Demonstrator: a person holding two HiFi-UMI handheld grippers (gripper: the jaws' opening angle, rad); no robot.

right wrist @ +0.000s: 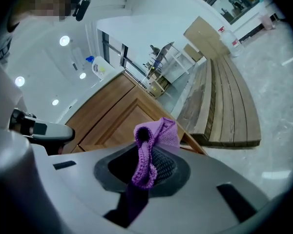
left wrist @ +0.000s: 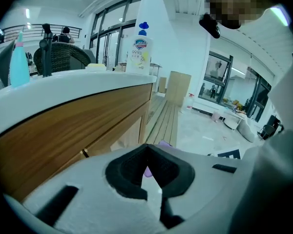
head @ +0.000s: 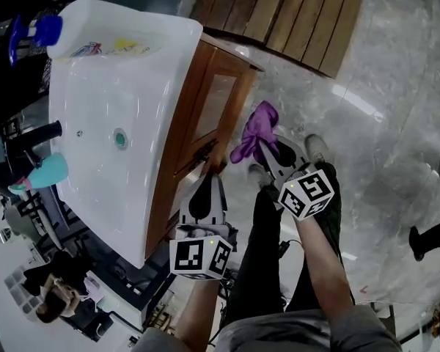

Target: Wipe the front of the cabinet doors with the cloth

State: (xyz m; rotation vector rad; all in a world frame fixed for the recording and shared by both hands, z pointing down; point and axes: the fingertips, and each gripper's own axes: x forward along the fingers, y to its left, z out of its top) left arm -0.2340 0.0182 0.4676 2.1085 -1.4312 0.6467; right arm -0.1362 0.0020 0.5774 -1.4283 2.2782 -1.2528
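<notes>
Two grippers hang in front of the wooden cabinet door (head: 214, 107). The left gripper (head: 207, 182), near the door's lower edge, has its jaws drawn together on nothing. The right gripper (head: 270, 154) pinches the purple cloth (head: 254, 129). The cloth's length runs along the jaws, its bunched end poking past the tips toward the door.

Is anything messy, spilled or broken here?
Nothing stands out. The purple cloth is bunched in the right tongs, near the wooden cabinet door. The soap bottle stands upright on the white sink, and nothing is spilled.
</notes>
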